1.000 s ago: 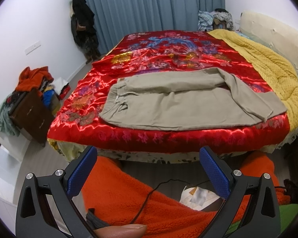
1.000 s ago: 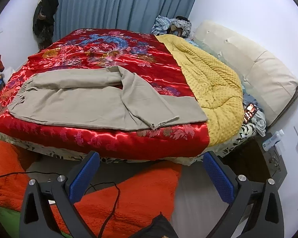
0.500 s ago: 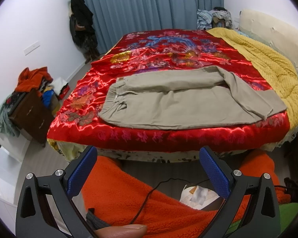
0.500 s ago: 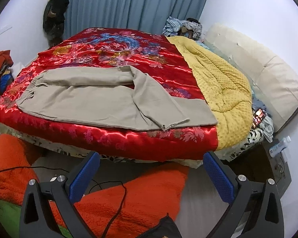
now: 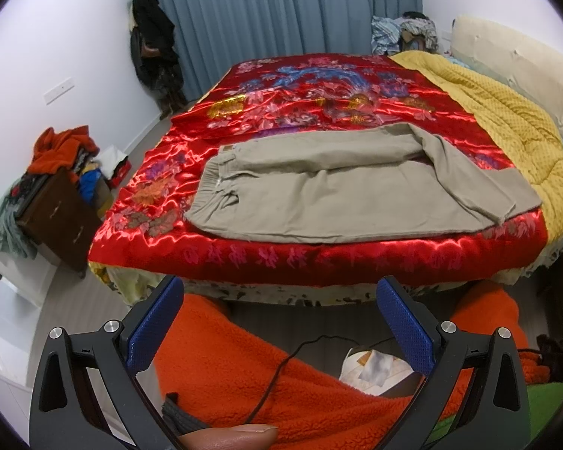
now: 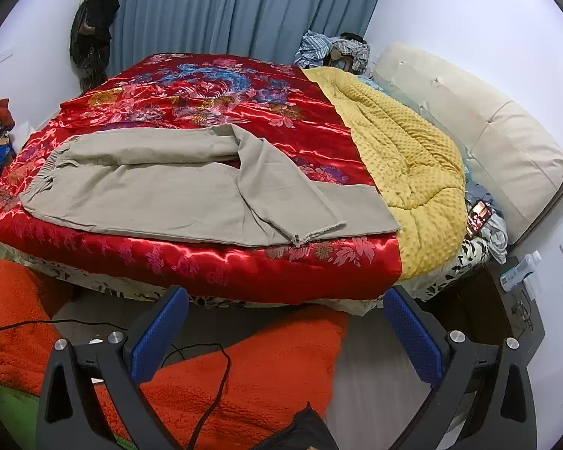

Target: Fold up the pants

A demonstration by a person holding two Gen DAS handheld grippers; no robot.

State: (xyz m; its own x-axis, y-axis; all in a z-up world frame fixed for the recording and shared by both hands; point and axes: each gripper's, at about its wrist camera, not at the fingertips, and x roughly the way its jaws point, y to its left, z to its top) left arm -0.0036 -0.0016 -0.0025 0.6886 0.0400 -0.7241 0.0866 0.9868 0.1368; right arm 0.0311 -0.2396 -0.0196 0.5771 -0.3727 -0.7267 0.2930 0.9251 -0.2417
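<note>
Bed (image 5: pixel 319 262) under red satin quilt (image 5: pixel 319 86). Beige pants (image 5: pixel 337 202) lie flat near its front edge (one leg crossing the other). Left gripper (image 5: pixel 279 322) and right gripper (image 6: pixel 285 328): fingers spread wide, empty, short of the bed.

Ahead of the grippers a red satin bedspread (image 5: pixel 319 112) with a floral pattern covers the bed. To its right lies a yellow dotted blanket (image 6: pixel 401 138), then a cream headboard (image 6: pixel 480 127). Blue curtains (image 5: pixel 277 11) hang beyond. Orange fleece fabric (image 6: pixel 251 378) lies below, crossed by a black cable (image 6: pixel 214 393).
</note>
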